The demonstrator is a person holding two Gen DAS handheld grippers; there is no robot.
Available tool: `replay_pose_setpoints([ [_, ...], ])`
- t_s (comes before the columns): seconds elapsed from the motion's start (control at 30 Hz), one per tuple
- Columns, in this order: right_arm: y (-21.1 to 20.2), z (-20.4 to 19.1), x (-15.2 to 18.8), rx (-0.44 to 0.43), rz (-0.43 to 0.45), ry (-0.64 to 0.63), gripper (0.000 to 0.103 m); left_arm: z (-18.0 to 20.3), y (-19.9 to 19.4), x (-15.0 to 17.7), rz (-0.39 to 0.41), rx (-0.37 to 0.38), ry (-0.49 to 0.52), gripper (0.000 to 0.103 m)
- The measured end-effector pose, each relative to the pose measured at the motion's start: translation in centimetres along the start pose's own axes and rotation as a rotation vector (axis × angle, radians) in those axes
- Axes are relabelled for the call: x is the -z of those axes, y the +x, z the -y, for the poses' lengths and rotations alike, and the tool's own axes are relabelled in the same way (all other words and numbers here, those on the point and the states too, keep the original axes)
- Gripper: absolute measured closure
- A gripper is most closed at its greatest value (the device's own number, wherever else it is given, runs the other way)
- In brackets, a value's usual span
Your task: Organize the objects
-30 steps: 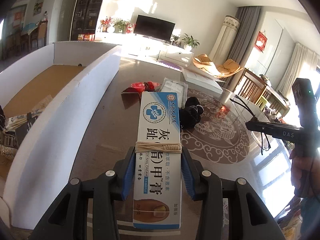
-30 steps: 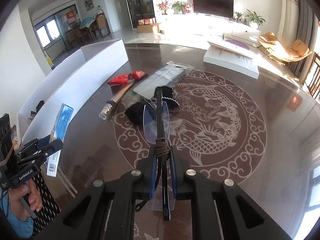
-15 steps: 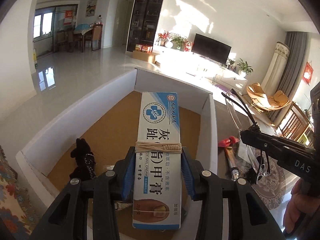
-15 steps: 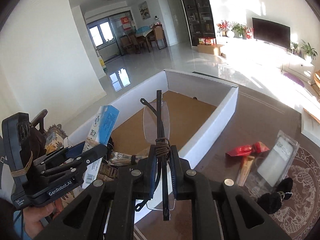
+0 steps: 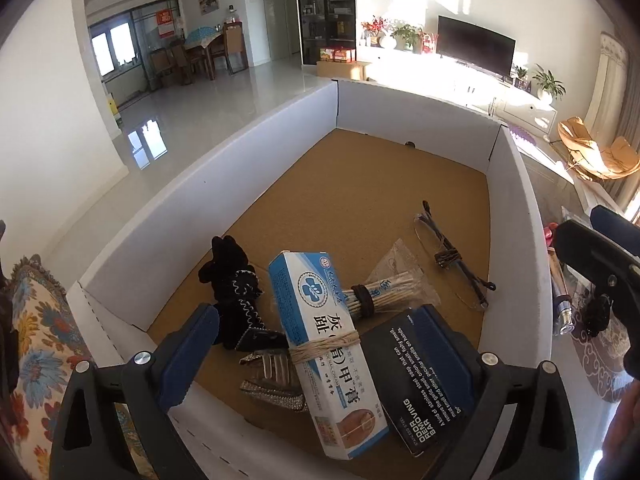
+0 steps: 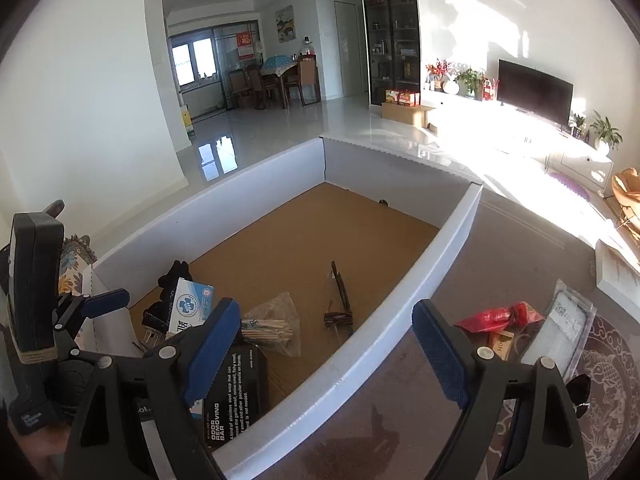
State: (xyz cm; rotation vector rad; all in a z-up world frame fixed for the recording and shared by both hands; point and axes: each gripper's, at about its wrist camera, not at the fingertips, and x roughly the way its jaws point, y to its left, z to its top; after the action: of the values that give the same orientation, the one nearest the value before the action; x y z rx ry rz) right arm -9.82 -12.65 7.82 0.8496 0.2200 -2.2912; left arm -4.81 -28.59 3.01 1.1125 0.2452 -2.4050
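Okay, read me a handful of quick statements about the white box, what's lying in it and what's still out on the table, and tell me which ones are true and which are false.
1. The blue and white carton lies inside the white box. True.
2. The left gripper clamps the carton. False: its jaws are opening, pads clear of it.
3. The glasses lie on the box's floor. True.
4. The red packet is inside the box. False: it lies on the table outside the wall.
5. The right gripper carries the glasses. False: its opening jaws hold nothing.
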Motion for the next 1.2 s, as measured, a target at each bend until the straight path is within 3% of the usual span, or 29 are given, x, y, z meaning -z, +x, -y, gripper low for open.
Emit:
replay_pose_setpoints([
  [0.07,-2.3,1.8,1.3,0.039,0.040,0.010,0.005,0.8,-1.8,0.6,0.060,0.028,-0.041,0.004],
  [0.13,-4.4,3.9,3.7,0.088,0.065,0.025,0.002,1.8,-4.5,2.3,0.140,0.102,-0.069,0.004],
  [0.27,-7.0,9.7,10.5,0.217,0.009,0.068,0.001,5.9,-9.3,5.9,0.251,0.282,-0.024,0.004],
  [0.4,-9.7,15.8,17.4,0.354,-0.093,0.118,0.001,12.0,-12.2,9.6,0.258,0.471,0.069,0.003],
  [0.5,-12.6,20.0,21.1,0.416,-0.136,0.211,0.001,17.6,-12.4,11.9,0.179,0.565,0.206,0.002],
  [0.63,-14.7,23.1,24.5,0.482,-0.163,0.326,0.001,22.3,-10.1,14.9,0.104,0.546,0.353,0.002],
  [0.73,-15.4,23.8,25.6,0.505,-0.177,0.360,0.001,23.2,-8.2,16.1,0.076,0.500,0.408,0.002],
  [0.93,-14.7,23.4,25.2,0.517,-0.212,0.343,0.001,22.4,-4.7,16.1,-0.006,0.435,0.365,0.002],
  [1.2,-13.9,23.6,25.5,0.491,-0.239,0.349,0.000,21.9,-3.4,16.2,-0.058,0.401,0.337,0.002],
])
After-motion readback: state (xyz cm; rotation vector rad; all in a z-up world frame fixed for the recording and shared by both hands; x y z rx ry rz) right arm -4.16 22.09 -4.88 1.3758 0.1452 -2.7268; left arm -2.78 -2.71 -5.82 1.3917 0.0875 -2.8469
